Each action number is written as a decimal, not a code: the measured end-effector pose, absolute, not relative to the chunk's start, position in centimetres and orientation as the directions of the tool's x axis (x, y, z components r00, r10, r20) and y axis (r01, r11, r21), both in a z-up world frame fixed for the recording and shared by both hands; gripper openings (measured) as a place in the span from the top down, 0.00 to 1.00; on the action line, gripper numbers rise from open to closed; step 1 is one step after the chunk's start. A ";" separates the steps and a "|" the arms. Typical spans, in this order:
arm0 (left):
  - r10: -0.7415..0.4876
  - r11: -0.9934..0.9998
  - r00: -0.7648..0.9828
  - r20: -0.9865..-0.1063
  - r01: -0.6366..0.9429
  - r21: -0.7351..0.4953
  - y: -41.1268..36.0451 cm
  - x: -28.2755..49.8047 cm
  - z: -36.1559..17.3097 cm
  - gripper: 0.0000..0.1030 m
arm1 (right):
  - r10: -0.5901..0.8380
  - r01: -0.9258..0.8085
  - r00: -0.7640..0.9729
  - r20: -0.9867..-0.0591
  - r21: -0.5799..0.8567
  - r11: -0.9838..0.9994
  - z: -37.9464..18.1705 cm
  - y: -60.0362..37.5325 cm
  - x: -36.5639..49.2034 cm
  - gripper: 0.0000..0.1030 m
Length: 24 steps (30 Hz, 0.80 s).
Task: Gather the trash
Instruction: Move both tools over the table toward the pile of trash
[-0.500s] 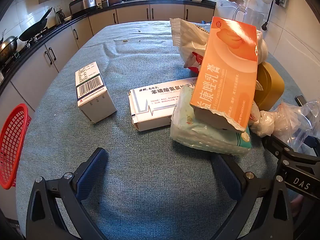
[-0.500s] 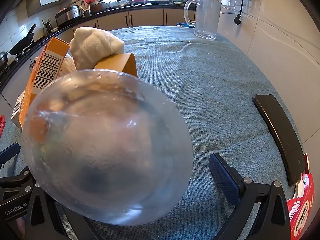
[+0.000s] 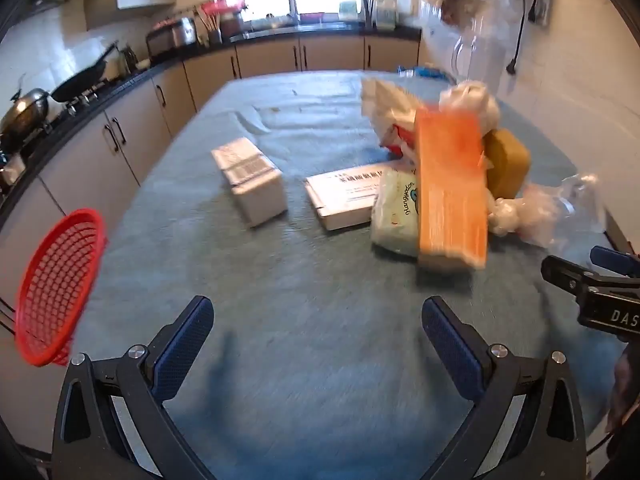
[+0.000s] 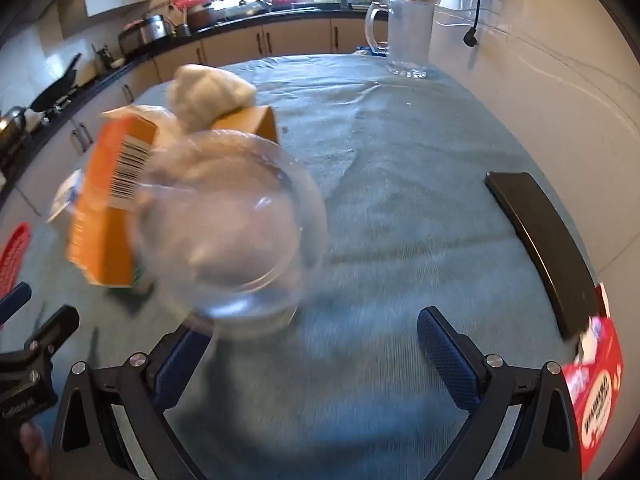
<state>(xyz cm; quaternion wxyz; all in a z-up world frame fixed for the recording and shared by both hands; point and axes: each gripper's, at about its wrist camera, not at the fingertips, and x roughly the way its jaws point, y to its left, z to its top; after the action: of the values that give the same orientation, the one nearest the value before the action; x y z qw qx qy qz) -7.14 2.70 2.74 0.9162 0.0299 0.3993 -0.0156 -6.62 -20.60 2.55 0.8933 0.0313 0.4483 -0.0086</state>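
Your left gripper (image 3: 318,344) gapes wide, empty, above the blue-grey cloth (image 3: 320,320). Ahead, the trash pile: a blurred orange carton (image 3: 450,188) leaning on a tissue pack (image 3: 394,212). Your right gripper (image 4: 310,344) is spread wide too, a clear plastic cup (image 4: 232,224) lying just ahead of its left finger.

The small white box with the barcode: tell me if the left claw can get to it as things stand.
Probably yes. The left claw is open, and only bare tablecloth lies between it and the small white box, which stands apart from the pile.
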 end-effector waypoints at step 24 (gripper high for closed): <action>0.055 0.997 0.830 -0.554 -0.016 0.076 7.2 -16.8 6.6 0.00 | 0.069 -0.012 0.773 -0.630 0.095 0.995 7.6 -14.9 -18.4 0.10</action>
<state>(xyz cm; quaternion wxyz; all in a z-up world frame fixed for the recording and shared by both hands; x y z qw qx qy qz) -16.78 7.17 6.55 0.9561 0.0341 0.2906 0.0186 -18.43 -14.89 7.61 0.9407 0.0431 0.3359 0.0215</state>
